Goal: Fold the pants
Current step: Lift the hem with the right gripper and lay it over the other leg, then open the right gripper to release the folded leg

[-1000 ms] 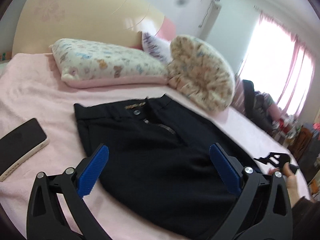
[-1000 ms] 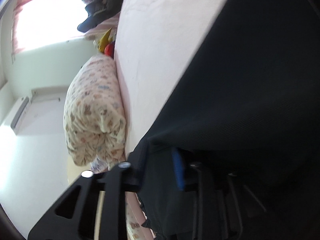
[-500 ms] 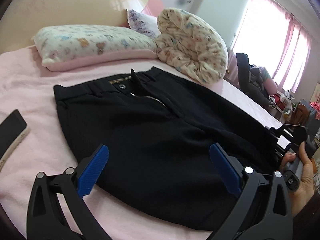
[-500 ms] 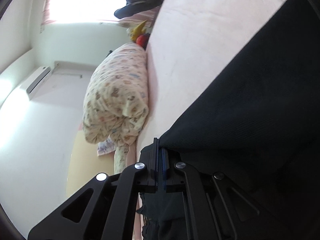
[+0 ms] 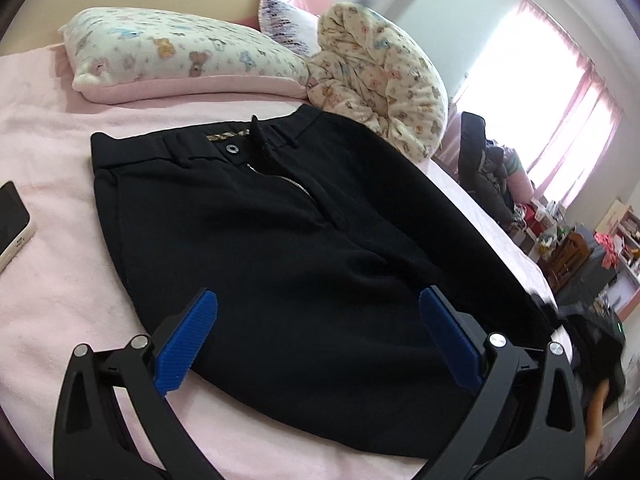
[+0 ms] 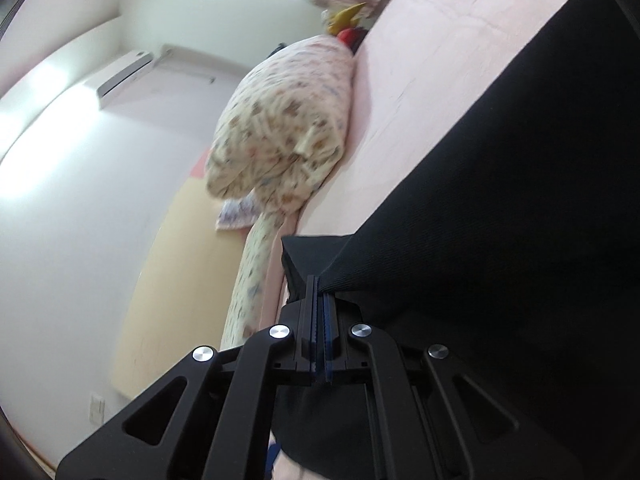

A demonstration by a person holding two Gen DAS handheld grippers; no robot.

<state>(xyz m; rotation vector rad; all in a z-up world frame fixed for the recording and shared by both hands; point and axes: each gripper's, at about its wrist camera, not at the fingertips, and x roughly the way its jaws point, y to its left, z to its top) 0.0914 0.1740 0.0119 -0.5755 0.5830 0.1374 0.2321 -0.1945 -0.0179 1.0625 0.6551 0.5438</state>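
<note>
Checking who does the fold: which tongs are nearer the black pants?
Right. The right tongs are shut on the black pants edge; the left tongs hang open above them, touching nothing.

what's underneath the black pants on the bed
The black pants lie flat on a fuzzy pink blanket that shows around their edges. Whether anything else lies beneath them cannot be seen; the fabric covers it.

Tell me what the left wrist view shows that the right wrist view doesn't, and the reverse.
Left wrist only: the pants' waistband with button and zipper, a phone on the pink bedspread, the flat pillow, and the left gripper open above the fabric. Right wrist only: the right gripper shut on a fold of the black pants, plus a wall air conditioner. Both: pants, bedspread, bundled floral quilt.
</note>
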